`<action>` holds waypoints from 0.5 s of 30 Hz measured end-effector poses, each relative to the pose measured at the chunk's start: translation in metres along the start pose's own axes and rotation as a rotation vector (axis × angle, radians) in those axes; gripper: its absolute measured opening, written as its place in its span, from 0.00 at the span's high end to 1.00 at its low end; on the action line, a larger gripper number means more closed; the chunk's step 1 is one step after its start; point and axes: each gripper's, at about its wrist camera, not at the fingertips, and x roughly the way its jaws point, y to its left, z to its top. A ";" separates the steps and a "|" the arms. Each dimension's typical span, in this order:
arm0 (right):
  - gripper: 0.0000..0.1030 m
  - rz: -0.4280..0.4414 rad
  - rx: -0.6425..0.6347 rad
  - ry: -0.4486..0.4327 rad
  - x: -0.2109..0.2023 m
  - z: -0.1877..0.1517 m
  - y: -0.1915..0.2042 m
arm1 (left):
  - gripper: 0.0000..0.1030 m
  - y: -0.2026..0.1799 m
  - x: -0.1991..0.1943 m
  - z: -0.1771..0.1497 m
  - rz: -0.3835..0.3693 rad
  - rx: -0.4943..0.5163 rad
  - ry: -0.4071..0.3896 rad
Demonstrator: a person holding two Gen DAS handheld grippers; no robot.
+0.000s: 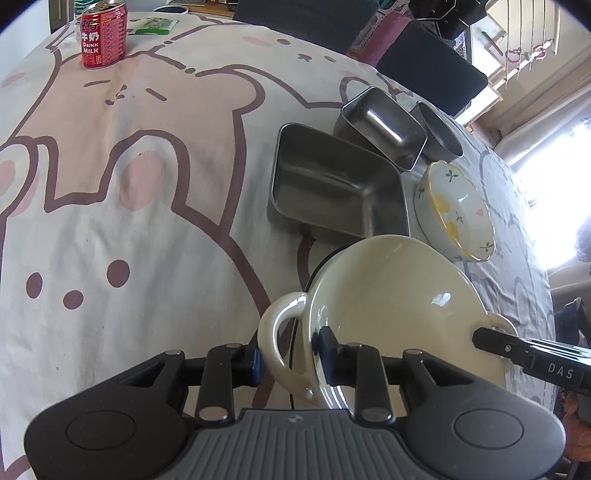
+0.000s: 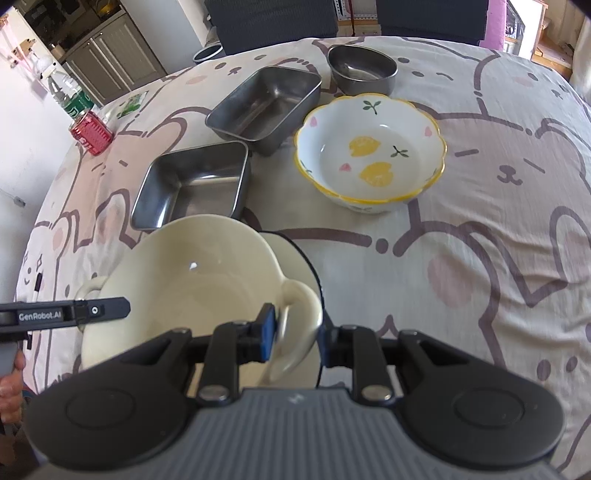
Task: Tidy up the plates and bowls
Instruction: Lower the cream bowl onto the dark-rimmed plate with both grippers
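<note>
So I've got the cream bowl by both ears right now. My left claw has its two pads either side of the bowl's left handle, one outside the loop and one just inside the rim; whether they really squeeze it I can't tell. My right claw does the same on the other handle, pads close on both sides of it, and again I can't say if it's a firm pinch. The bowl sits tilted over a white plate with a dark rim, on the bear-print cloth.

Going left to right from the bowl: far off to the left stands a red milk can. Just behind the bowl is a square steel tray, behind that a deeper steel tray. Right of those is the flowery bowl, upright, with a round steel bowl behind it.
</note>
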 end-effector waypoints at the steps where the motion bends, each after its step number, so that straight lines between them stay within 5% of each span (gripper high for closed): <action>1: 0.73 -0.002 0.000 0.001 0.000 0.000 0.001 | 0.70 0.000 0.001 0.000 0.003 0.002 0.002; 15: 0.72 -0.025 -0.012 0.026 0.010 0.002 0.005 | 0.68 0.001 0.012 0.000 0.021 0.015 0.022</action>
